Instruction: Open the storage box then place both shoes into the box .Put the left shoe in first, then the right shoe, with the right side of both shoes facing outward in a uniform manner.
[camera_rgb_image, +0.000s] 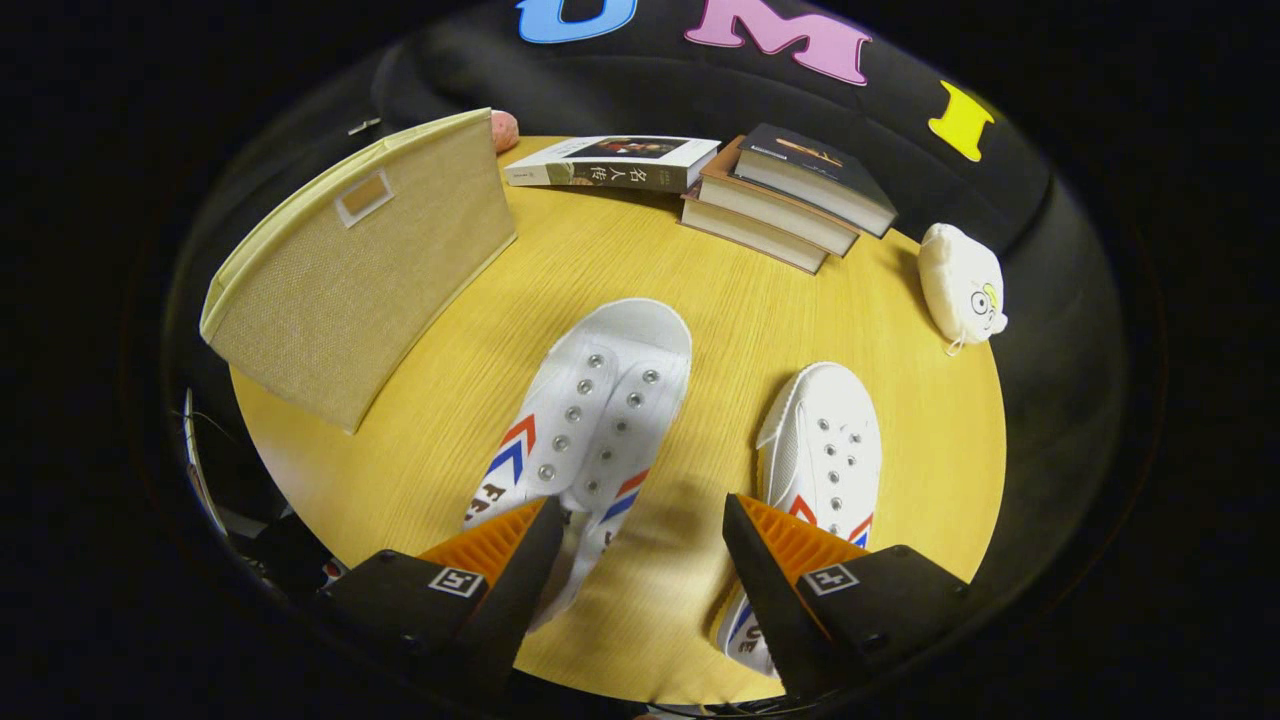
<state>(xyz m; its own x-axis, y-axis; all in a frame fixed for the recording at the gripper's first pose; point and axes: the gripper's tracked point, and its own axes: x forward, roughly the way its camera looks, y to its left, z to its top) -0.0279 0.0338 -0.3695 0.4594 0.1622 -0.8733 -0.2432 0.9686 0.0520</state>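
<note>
Gripper (640, 525) agape above wooden table (640, 270)

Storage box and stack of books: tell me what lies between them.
In the gripper view, one book lies between storage box and stack of books. Gripper open.

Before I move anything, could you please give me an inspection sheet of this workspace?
Surface: round wooden table, bare between the things.
Job's things: beige fabric box stands closed beyond the gripper on the left; two white shoes, one by the left finger, the other by the right finger, toes pointing away.
Clutter: one book lying flat, a stack of books, a white plush toy, a pink thing behind the box.
Gripper: open, holding nothing, above the shoes.
Cables: thin wire off the table edge, below the box.
Surroundings: black cloth wall.
</note>
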